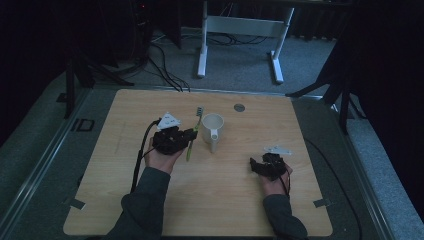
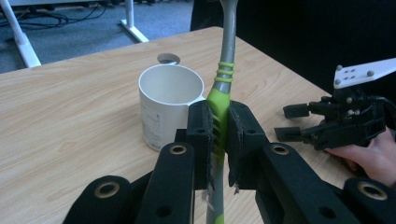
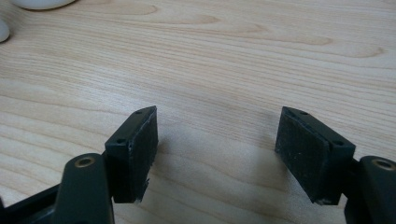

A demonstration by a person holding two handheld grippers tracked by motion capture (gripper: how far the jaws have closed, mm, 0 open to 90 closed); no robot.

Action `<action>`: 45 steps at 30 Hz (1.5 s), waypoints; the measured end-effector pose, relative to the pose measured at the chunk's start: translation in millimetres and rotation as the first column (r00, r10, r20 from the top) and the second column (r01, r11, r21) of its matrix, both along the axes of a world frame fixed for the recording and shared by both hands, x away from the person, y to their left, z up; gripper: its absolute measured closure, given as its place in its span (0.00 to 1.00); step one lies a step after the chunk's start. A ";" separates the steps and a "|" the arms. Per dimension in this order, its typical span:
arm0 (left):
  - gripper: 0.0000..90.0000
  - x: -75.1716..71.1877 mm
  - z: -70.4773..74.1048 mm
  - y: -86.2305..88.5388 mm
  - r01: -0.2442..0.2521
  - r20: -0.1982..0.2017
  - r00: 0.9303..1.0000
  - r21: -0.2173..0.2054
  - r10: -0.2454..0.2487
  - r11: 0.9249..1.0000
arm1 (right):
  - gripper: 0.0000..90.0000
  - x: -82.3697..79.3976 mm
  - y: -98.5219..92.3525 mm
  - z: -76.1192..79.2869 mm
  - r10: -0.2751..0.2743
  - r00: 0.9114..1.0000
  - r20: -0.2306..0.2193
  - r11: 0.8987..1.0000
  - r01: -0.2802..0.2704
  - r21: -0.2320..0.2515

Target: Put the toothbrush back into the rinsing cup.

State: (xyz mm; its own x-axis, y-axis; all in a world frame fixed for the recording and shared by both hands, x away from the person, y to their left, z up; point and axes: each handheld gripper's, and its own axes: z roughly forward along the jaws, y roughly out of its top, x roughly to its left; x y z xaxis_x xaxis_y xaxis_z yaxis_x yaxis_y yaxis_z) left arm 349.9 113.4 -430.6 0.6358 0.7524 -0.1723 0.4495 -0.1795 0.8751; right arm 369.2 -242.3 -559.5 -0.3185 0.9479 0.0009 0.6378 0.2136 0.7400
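- Left gripper [image 2: 219,140] fingers clamped on green toothbrush [image 1: 190,144] at its handle, just beside white mug [image 1: 212,131] on the surface.
- Right gripper [image 3: 217,154] fingers spread wide, empty, resting well apart from mug.
- Likely step: toothbrush into mug. Lift it clear, centre over the rim, lower straight, don't knock the mug.

A toothbrush [image 2: 221,100] with a lime-green grip, green rings and a grey neck is seen between the black pads of the left gripper [image 2: 219,140]. A white mug [image 2: 168,109], printed faintly with small grey lettering, is set on a table [image 2: 70,121] of pale wood with a light brown grain. The right gripper [image 3: 217,156] is black throughout, with brass-coloured rivets, and a white plate [image 2: 366,72] is carried on top of it. Dark grey sleeves [image 1: 145,200] are worn.
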 end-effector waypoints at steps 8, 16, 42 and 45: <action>0.90 0.6 0.1 0.1 -0.002 0.010 1.000 -0.019 0.003 1.000 | 0.33 0.1 -0.1 0.0 0.001 1.000 0.000 1.000 -0.001 0.000; 0.90 1.4 2.2 0.9 -0.003 0.023 1.000 -0.052 0.004 0.999 | 0.33 0.0 -0.1 0.0 0.002 1.000 0.000 1.000 -0.002 -0.001; 0.90 3.5 6.6 -4.5 0.011 0.073 0.997 -0.126 -0.001 0.992 | 0.33 0.1 -0.1 0.1 0.004 1.000 0.001 1.000 -0.004 -0.003; 0.90 3.8 7.1 -6.3 0.013 0.078 0.997 -0.133 -0.002 0.991 | 0.33 0.2 -0.1 0.0 0.005 1.000 0.002 1.000 -0.005 -0.004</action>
